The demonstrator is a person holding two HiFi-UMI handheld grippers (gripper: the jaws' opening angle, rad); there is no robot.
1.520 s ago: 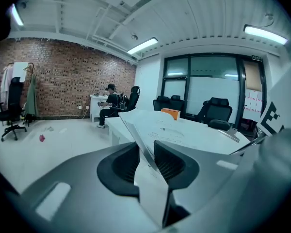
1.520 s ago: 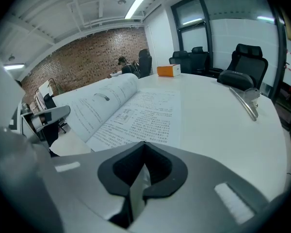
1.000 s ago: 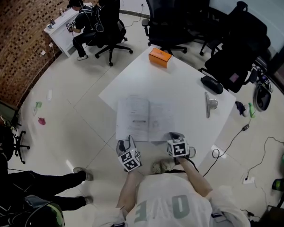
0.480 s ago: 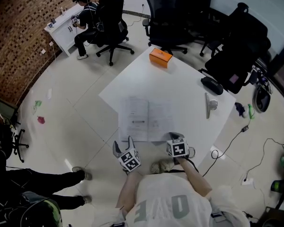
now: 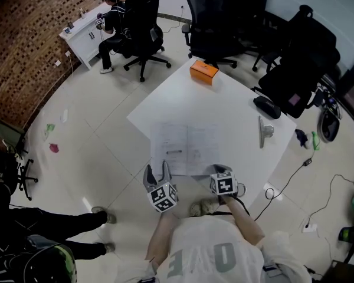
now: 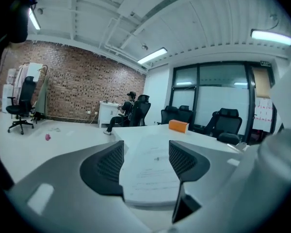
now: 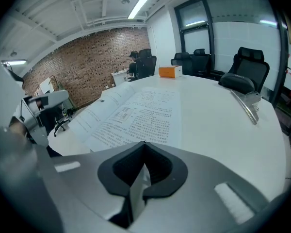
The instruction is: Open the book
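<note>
Left gripper has come up since a second ago, jaws just opening; open book lies flat on the table just ahead. Left gripper view: jaws wide apart, nothing gripped, book beyond them. Right gripper view: right gripper fully closed at the book's near edge.

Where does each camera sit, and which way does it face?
Head view: on the head, steeply down onto table, open book; torso, arms, left gripper, right gripper show.
Left gripper view: on that gripper, nearly level along the book; jaws apart, just opened then narrowed, gripping nothing.
Right gripper view: on that gripper, tilted down over the book; jaws shut.
Shared: all show book and orange box.
</note>
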